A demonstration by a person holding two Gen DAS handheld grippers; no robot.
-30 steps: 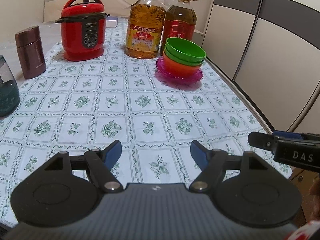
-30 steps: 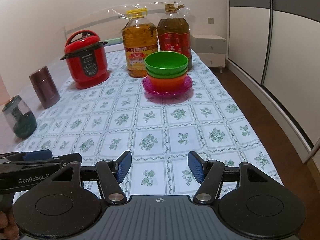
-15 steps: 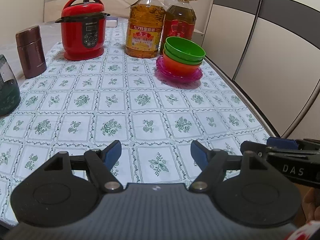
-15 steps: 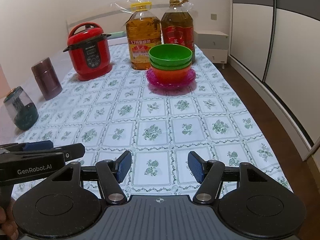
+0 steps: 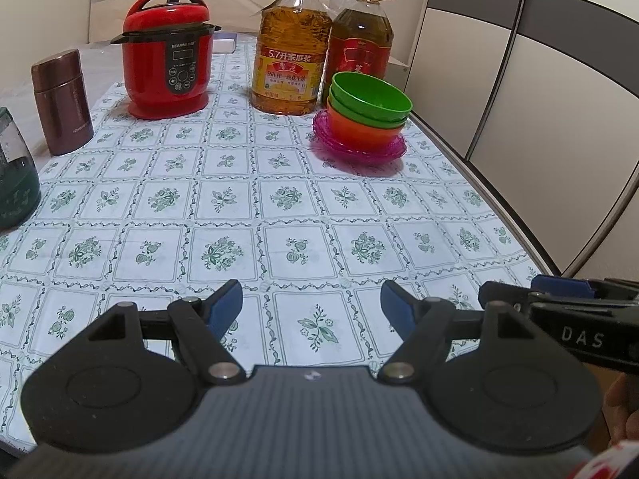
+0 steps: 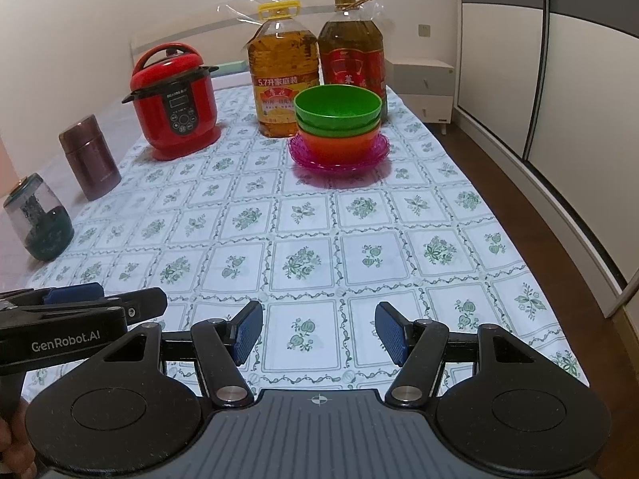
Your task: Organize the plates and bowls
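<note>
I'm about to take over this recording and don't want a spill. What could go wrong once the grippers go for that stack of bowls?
1. The green bowls nest tightly in the orange bowl; lifting the top one may drag the others along.
2. The stack stands right in front of two oil bottles; a reach past it might bump them.
3. The pink plates sit near the table edge and could slide off.

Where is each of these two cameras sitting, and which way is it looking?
Left wrist view: on the left gripper, looking down the table toward the stacked bowls; the right gripper's tip pokes in at right.
Right wrist view: on the right gripper, same direction; the left gripper and a bit of hand show at left.
Shared: bowls, red cooker, oil bottles.
</note>
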